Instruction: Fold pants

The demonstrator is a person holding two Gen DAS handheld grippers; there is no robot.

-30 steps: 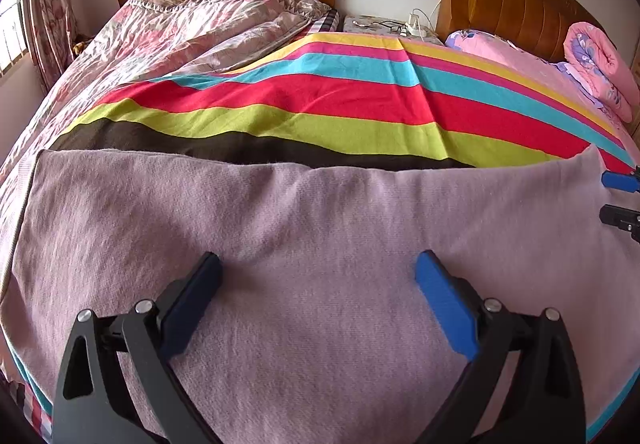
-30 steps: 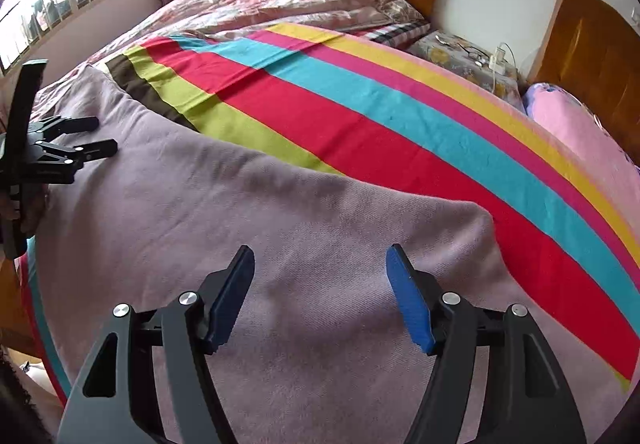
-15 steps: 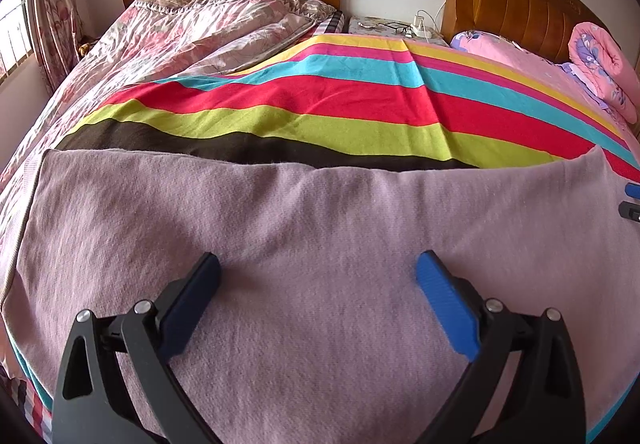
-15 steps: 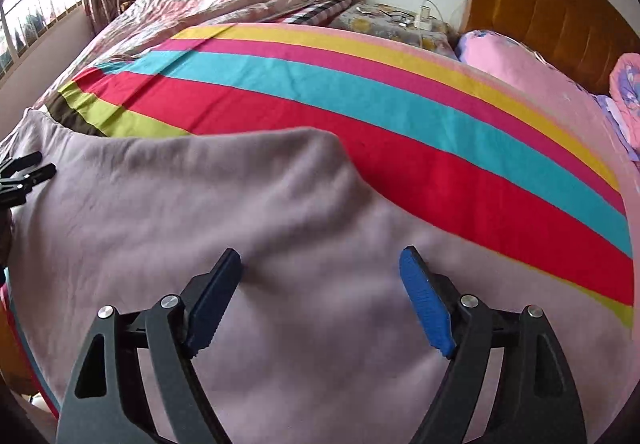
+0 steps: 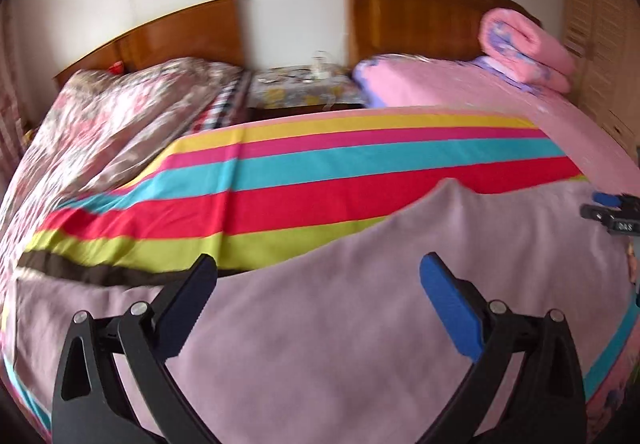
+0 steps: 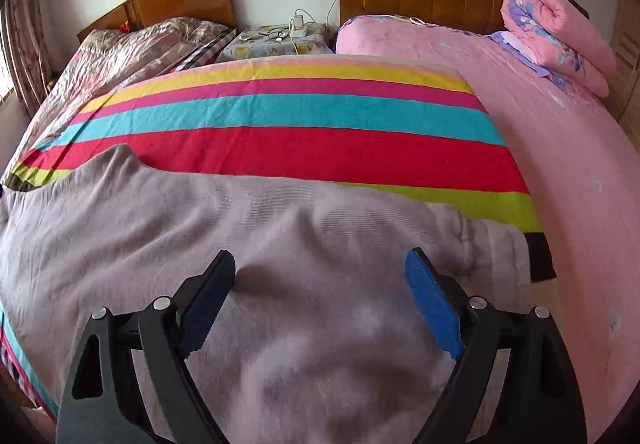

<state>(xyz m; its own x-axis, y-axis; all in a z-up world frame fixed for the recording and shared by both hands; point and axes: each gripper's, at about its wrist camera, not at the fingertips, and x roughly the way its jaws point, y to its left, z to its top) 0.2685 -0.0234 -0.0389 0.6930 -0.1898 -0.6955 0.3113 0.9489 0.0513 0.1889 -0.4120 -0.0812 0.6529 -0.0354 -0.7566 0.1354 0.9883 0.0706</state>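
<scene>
Mauve-grey soft knit pants (image 5: 360, 304) lie spread flat on the near part of the rainbow-striped woven bedsheet (image 5: 320, 172), covering its brown and lime stripes at the front edge. Left claw (image 5: 318, 298) hovers over the pants with jaws wide apart, nothing between them; right claw (image 6: 320, 292) likewise spread apart above the pants, empty. Rolled pink floral quilt (image 6: 556, 32) sits beyond the sheet's far right corner.

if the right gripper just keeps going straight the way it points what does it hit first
Most likely the mauve pants spread on the bed: the open right gripper points down at that cloth, nothing between. Depth is unclear.
</scene>
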